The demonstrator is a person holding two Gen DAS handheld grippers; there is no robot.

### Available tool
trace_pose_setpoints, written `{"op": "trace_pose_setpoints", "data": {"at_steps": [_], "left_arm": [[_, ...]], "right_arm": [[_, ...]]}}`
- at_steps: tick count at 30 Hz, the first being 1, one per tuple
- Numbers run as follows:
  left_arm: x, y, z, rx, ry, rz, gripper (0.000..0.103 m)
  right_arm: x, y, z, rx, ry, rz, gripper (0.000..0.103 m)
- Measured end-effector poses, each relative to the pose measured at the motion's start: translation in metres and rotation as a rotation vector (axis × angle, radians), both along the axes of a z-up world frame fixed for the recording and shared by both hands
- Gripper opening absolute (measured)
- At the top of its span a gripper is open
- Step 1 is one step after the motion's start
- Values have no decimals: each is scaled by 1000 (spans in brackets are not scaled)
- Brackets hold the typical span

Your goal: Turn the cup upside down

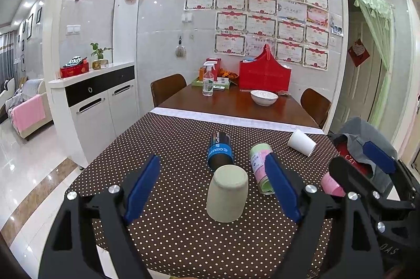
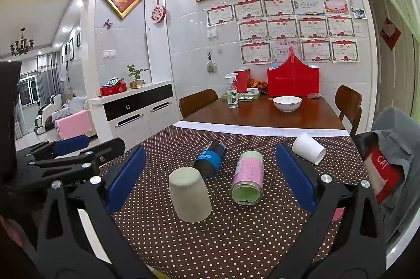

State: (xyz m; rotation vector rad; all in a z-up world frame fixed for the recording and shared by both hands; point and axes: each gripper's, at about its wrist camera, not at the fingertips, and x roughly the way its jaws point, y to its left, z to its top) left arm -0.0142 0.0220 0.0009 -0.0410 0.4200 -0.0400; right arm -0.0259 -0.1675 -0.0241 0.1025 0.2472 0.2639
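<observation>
A beige cup (image 1: 227, 193) stands upside down on the brown polka-dot tablecloth (image 1: 170, 234), between the open fingers of my left gripper (image 1: 214, 188). It also shows in the right wrist view (image 2: 189, 194), left of centre. My right gripper (image 2: 210, 175) is open and empty; it appears at the right in the left wrist view (image 1: 363, 164). A blue-and-black cup (image 1: 220, 151), a pink-and-green cup (image 2: 248, 176) and a white cup (image 2: 309, 148) lie on their sides beyond.
Past the cloth the wooden table holds a white bowl (image 1: 263, 97), a spray bottle (image 1: 208, 79) and a red basket (image 1: 265, 75). Chairs stand at both sides. A grey and red bag (image 2: 388, 163) sits at the right. A white cabinet (image 1: 94, 100) stands left.
</observation>
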Motion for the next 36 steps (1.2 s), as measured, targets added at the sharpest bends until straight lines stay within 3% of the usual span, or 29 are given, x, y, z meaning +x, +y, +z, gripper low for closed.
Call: {"op": "trace_pose_setpoints", "data": {"at_steps": [36], "left_arm": [[-6,0,-2,5,5,8,81]], "right_arm": [[-5,3,-7,10,12,7,97]]}}
